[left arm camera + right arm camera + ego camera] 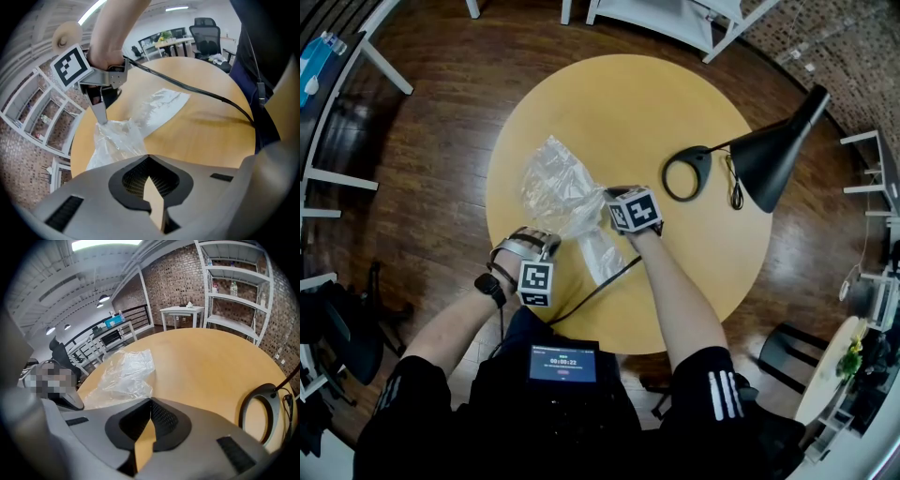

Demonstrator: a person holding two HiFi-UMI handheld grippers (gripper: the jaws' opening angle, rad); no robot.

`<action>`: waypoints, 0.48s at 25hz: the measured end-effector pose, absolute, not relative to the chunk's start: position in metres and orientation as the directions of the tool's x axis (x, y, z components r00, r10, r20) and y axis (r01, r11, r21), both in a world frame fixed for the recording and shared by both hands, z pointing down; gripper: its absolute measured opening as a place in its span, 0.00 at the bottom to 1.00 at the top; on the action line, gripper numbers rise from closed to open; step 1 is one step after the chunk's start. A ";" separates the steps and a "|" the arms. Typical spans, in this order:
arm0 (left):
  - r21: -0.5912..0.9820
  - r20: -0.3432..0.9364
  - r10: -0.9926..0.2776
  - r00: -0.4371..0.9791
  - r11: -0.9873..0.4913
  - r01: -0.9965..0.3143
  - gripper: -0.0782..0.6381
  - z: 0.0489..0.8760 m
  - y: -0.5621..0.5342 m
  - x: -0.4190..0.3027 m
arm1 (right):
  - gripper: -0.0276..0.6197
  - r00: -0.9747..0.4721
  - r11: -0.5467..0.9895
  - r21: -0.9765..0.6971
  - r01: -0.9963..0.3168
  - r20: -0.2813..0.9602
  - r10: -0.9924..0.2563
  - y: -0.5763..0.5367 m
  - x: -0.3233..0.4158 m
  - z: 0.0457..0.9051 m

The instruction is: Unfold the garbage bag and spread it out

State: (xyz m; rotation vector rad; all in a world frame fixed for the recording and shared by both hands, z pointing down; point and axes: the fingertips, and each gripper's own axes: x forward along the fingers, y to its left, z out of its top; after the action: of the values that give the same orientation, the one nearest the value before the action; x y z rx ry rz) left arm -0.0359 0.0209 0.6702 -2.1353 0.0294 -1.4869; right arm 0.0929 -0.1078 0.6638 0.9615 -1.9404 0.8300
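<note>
Two pairs of jaws, each pressed together, work one clear garbage bag [558, 187], which lies crumpled and partly folded on the left half of the round bench [675, 281]. The right gripper [607, 199] pinches a raised fold near the bag's middle. The left gripper [551, 242] seems to pinch the bag's near-left edge, just beside it. Two grips this close together would let the layers be drawn apart. Most of the film is bunched, so unfolding looks barely begun. Open room: bare bench beyond and to the right of the bag, up to the black lamp [769, 155], whose ring base stands well apart. Limits: the bench's near rim, close under both grippers, and a black cable [600, 286] trailing across it.
</note>
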 end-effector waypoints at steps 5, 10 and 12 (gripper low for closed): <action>-0.444 0.855 -0.322 0.408 -0.859 0.255 0.12 0.669 0.021 -0.045 | 0.06 -0.344 0.550 -0.139 -0.823 0.894 -0.288 -0.108 0.094 0.675; -0.432 0.866 -0.320 0.383 -0.866 0.252 0.12 0.678 0.018 -0.052 | 0.11 -0.364 0.552 -0.156 -0.819 0.885 -0.291 -0.107 0.086 0.681; -0.431 0.865 -0.327 0.380 -0.871 0.233 0.12 0.679 0.015 -0.053 | 0.17 -0.406 0.536 -0.194 -0.822 0.859 -0.313 -0.109 0.081 0.674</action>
State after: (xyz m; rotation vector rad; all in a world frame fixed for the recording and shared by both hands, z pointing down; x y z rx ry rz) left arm -0.0531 0.0151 0.6788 -2.1533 0.0805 -1.5125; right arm 0.0813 -0.1086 0.6743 0.9214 -1.9622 0.7940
